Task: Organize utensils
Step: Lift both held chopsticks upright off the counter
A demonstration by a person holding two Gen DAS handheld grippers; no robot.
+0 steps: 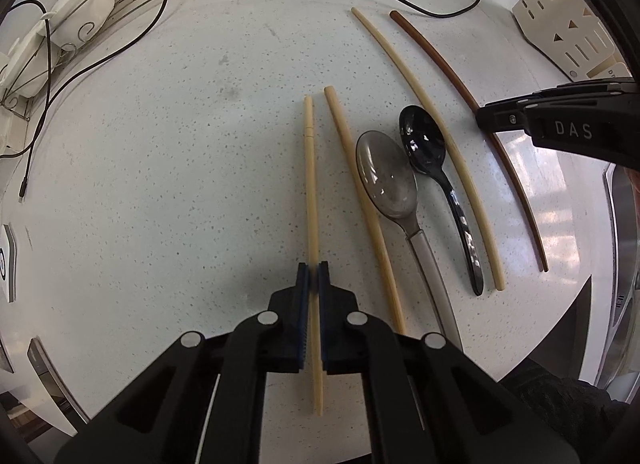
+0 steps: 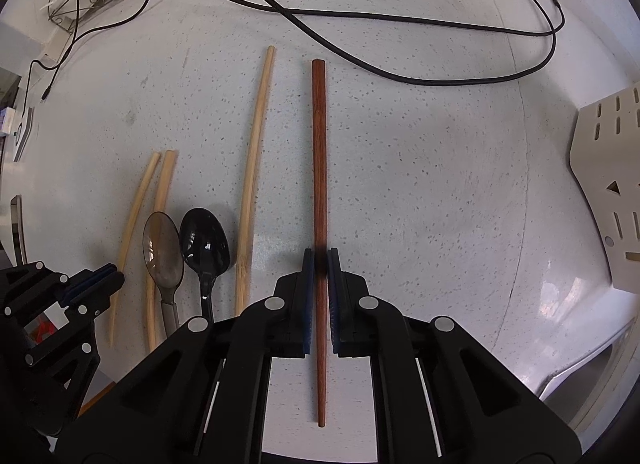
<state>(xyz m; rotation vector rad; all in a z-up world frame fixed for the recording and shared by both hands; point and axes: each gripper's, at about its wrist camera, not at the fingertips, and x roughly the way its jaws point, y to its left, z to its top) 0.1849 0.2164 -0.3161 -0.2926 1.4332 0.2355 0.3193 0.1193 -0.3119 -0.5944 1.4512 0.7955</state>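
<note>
We had the left gripper (image 1: pixel 313 270) clamped on the pale chopstick (image 1: pixel 310 192) at the row's end, the right gripper (image 2: pixel 320 258) clamped on the brown chopstick (image 2: pixel 319 152), both lying mid-counter (image 2: pixel 440 184) beside the spoons (image 2: pixel 204 244).

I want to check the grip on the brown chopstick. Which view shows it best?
The right wrist view: the brown chopstick runs full length down the centre, with the right gripper shut on it. The left wrist view shows the chopstick only near the edge, curved by the lens, partly behind the right gripper.
</note>
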